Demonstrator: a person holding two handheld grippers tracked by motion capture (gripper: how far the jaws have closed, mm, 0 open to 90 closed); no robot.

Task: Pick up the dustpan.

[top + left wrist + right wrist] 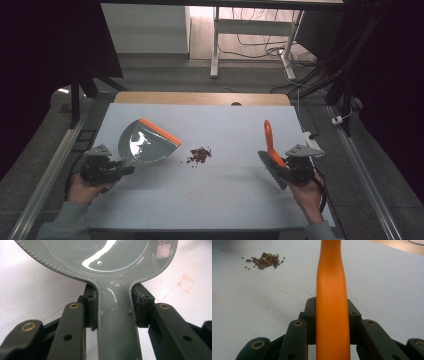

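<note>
On the left of the white table [210, 200], the left gripper [112, 170] is clenched on the handle of a grey dustpan [142, 144], whose orange-edged mouth faces right. A small pile of beans [200, 154] lies near the middle, apart from the pan. At the right, the right gripper [290, 172] clamps the orange handle of a brush [270, 150].
</note>
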